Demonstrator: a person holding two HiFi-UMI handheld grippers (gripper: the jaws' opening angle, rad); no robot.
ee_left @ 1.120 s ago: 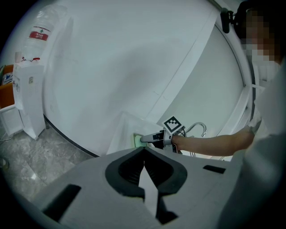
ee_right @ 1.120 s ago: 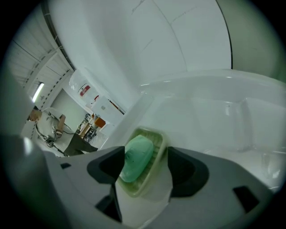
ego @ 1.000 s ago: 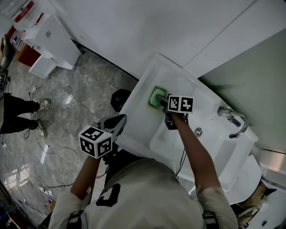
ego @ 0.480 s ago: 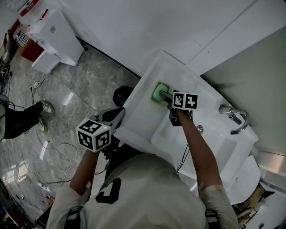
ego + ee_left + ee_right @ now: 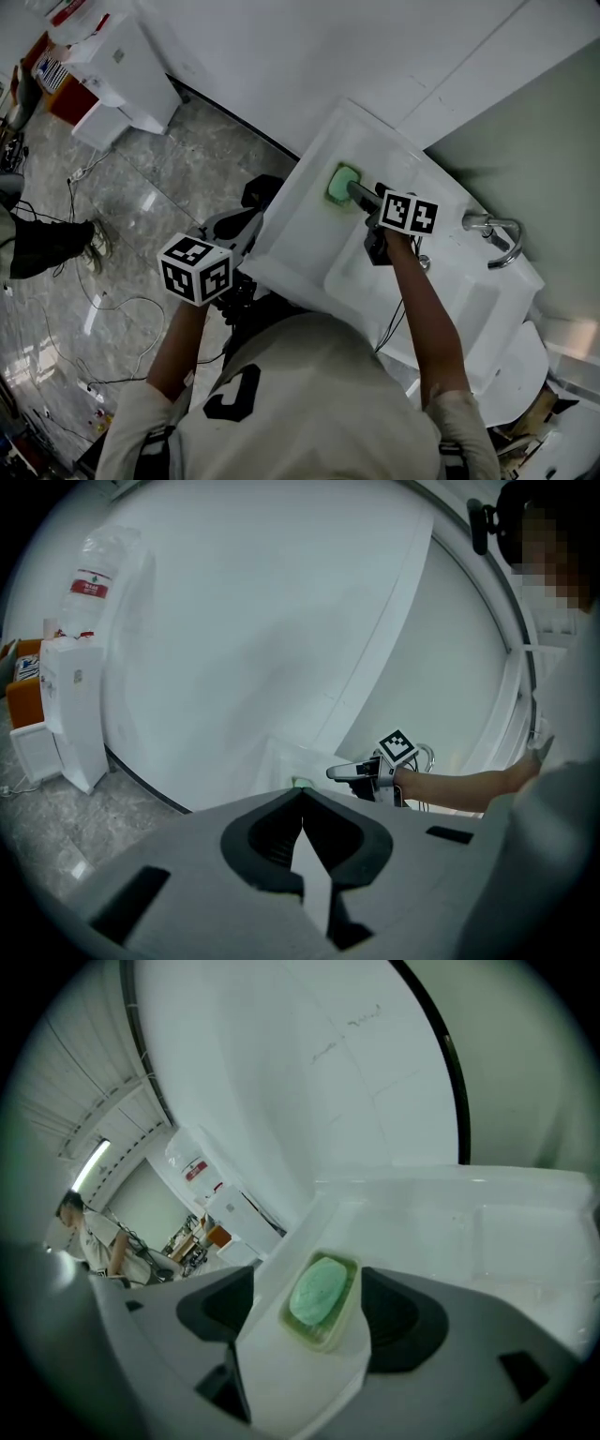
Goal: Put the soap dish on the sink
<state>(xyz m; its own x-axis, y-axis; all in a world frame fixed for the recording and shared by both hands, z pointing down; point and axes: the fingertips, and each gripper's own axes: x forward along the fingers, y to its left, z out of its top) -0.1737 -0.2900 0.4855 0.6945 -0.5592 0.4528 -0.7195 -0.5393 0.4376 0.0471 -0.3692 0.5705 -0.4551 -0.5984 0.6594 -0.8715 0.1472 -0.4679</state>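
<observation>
White wall point(image 5: 309, 56) and grey marble floor point(image 5: 141, 216) around a white sink point(image 5: 302, 230), and I'd call the job nearly done. The soap dish point(image 5: 321, 1299) sits flat on the sink's ledge at the corner far from the faucet point(image 5: 495, 239), so only the pull-away is left. My right gripper point(image 5: 356, 193) has just been opening, its jaws wide either side of the dish and pressing nothing, while my left gripper point(image 5: 301, 793) hangs beside the sink, jaws together and empty. The dish is a small greenish tray with rounded corners, a pale green soap bar point(image 5: 317, 1290) lying in it.
</observation>
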